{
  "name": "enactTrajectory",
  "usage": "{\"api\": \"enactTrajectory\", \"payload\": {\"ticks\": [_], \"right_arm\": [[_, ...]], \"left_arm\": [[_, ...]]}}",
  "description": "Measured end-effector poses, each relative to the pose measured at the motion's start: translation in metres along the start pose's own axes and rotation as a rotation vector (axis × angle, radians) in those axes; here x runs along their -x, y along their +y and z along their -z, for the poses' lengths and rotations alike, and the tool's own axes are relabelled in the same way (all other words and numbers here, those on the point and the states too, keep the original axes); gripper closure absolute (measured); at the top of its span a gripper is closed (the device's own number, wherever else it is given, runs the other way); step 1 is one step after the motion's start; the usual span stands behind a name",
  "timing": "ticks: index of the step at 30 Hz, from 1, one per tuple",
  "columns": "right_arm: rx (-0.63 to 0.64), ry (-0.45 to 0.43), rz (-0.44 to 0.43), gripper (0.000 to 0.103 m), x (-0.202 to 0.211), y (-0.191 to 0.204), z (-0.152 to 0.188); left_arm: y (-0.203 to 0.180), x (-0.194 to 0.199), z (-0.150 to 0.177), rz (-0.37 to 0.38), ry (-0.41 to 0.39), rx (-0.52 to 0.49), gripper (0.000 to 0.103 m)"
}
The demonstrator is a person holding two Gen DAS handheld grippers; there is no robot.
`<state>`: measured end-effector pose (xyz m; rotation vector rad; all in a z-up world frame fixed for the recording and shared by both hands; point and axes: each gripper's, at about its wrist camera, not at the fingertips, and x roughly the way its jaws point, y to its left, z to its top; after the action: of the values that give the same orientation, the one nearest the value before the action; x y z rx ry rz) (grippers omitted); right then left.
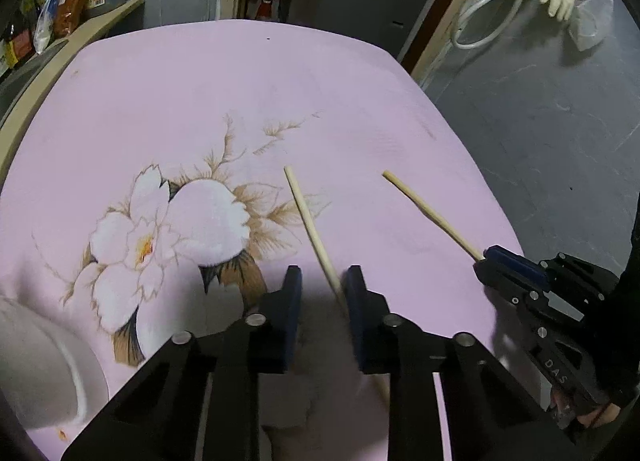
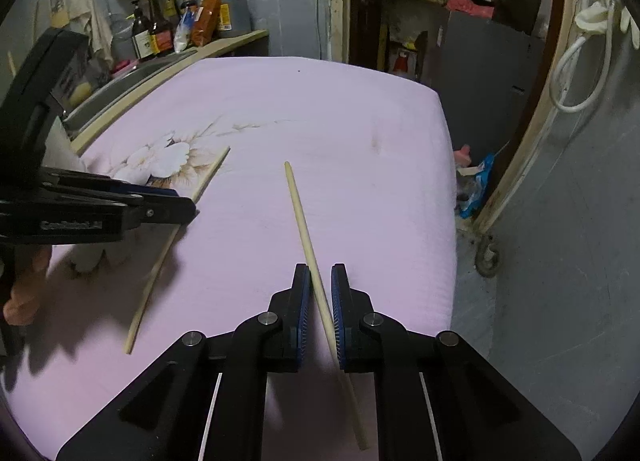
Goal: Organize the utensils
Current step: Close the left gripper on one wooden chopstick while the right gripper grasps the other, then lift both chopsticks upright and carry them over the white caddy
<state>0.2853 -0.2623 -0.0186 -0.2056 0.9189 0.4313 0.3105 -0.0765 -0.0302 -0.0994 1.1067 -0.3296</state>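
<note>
Left gripper (image 1: pixel 320 281) closing round pale wooden chopstick (image 1: pixel 306 217), stick against right pad only, gap at left, so not clamped yet. Right gripper (image 2: pixel 320 281) pinching second pale wooden chopstick (image 2: pixel 304 221) at slant. Both over pink floral cloth surface (image 1: pixel 160 101). Risk, I reckon: skewed right-hand grip lets stick pivot; left stick could roll off the cloth.
</note>
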Motion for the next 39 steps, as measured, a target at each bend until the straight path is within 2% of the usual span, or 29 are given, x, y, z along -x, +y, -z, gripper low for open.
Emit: {"api": "enactTrajectory", "payload": {"ticks": [3,7,11,13,15,19,22,25,32,36,39], "right_arm": [[0.026,0.017,-0.003,0.093,-0.008,0.003,-0.01],[0.037,0.053,-0.029,0.09,-0.023,0.004,-0.026],[0.067,0.097,-0.037,0.087,-0.033,0.009,-0.037],[0.075,0.108,-0.043,0.089,-0.034,0.009,-0.038],[0.051,0.113,-0.064,0.097,-0.033,0.007,-0.038],[-0.051,0.074,-0.149,0.099,-0.024,0.0,-0.031],[-0.119,-0.009,-0.193,0.099,-0.008,-0.001,-0.022],[-0.162,-0.116,-0.212,0.099,0.012,0.002,-0.015],[-0.196,-0.417,-0.184,0.1,0.065,0.028,-0.003],[-0.159,-0.573,-0.132,0.1,0.094,0.051,-0.005],[-0.135,-0.644,-0.121,0.1,0.11,0.064,-0.012]], "left_arm": [[-0.001,-0.001,-0.006,0.0,0.013,0.001,0.087],[-0.003,-0.002,-0.011,0.0,0.029,-0.015,0.095],[-0.005,-0.004,-0.012,0.004,0.047,-0.015,0.096],[-0.006,-0.004,-0.01,0.014,0.053,-0.008,0.098],[-0.005,-0.002,-0.007,0.024,0.052,0.006,0.1],[0.0,0.007,0.004,0.059,0.022,0.039,0.101],[0.004,0.018,0.014,0.083,-0.014,0.054,0.101],[0.005,0.04,0.026,0.093,-0.088,0.052,0.101],[0.0,0.103,0.054,0.053,-0.42,0.013,0.101],[-0.004,0.129,0.056,0.031,-0.579,0.004,0.101],[-0.006,0.146,0.058,0.01,-0.665,-0.006,0.101]]}}
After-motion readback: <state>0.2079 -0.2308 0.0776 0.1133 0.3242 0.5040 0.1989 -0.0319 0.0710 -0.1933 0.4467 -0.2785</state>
